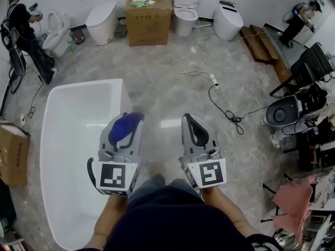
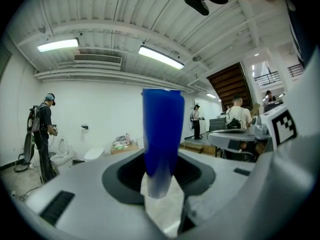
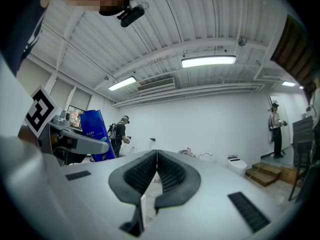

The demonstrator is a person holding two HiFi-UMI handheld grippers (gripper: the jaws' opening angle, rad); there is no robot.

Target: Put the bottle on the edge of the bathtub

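Upright, the blue bottle (image 2: 162,129) sits clamped between left fingers (image 2: 75,189) — right fingers (image 3: 172,176) closed, empty.

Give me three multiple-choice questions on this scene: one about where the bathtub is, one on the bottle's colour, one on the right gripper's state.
1. In the head view, the bathtub lies: A at the left; B at the right; C by the far wall.
2. The bottle is: A red; B blue; C green.
3. The right gripper is: A shut and empty; B wide open; C shut on a bottle.
Answers: 1 A, its white basin fills the lower left; 2 B, its blue body shows in the left gripper view; 3 A, the pads meet with nothing between.
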